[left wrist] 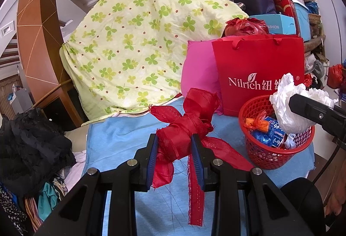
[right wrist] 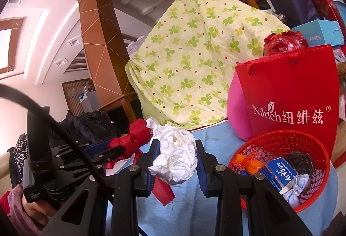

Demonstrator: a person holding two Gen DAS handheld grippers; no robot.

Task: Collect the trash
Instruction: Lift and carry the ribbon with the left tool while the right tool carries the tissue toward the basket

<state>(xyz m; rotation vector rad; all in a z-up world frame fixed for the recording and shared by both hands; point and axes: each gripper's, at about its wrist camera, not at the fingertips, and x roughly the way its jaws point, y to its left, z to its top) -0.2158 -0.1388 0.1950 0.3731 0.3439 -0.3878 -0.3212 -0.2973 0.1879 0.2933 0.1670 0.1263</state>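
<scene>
My left gripper is shut on a knotted red ribbon and holds it above the blue cloth; its frayed tails hang down. It also shows in the right wrist view. My right gripper is shut on a crumpled white paper wad. In the left wrist view that wad hangs over the rim of a red mesh basket. The basket holds an orange wrapper, a blue packet and crumpled paper.
A red Nilrich paper bag and a pink cushion stand behind the basket. A clover-print quilt is heaped at the back. Dark clothes lie at the left. Boxes and bags are stacked at the back right.
</scene>
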